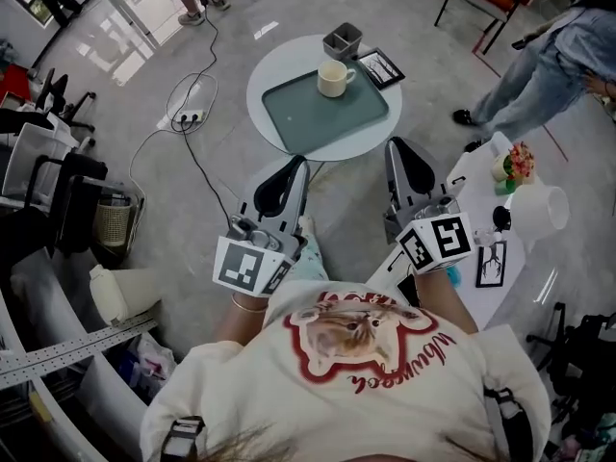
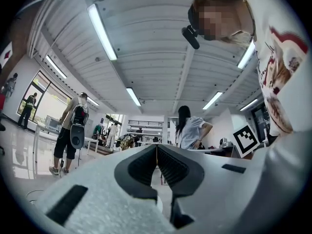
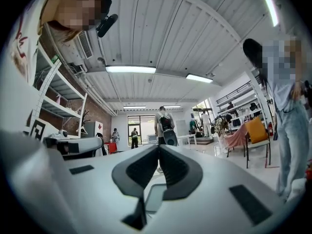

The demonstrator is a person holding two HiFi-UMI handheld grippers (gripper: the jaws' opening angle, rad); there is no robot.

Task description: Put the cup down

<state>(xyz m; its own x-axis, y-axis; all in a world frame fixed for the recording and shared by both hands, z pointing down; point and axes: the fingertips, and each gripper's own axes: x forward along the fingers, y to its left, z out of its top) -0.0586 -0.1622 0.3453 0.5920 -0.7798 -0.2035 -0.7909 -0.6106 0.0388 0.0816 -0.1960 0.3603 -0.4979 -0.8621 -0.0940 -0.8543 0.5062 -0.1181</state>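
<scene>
A cream cup with a handle stands upright on the grey-green tray on the small round white table ahead of me in the head view. My left gripper and right gripper are held close to my body, short of the table's near edge, well apart from the cup. Both point out and upward. In the left gripper view the left gripper has its jaws pressed together with nothing between them. In the right gripper view the right gripper is likewise shut and empty.
A grey square container and a black framed card sit on the table's far side. A power strip with cables lies on the floor to the left. A white side table with a flower pot and a large white cup is at my right. People stand around the room.
</scene>
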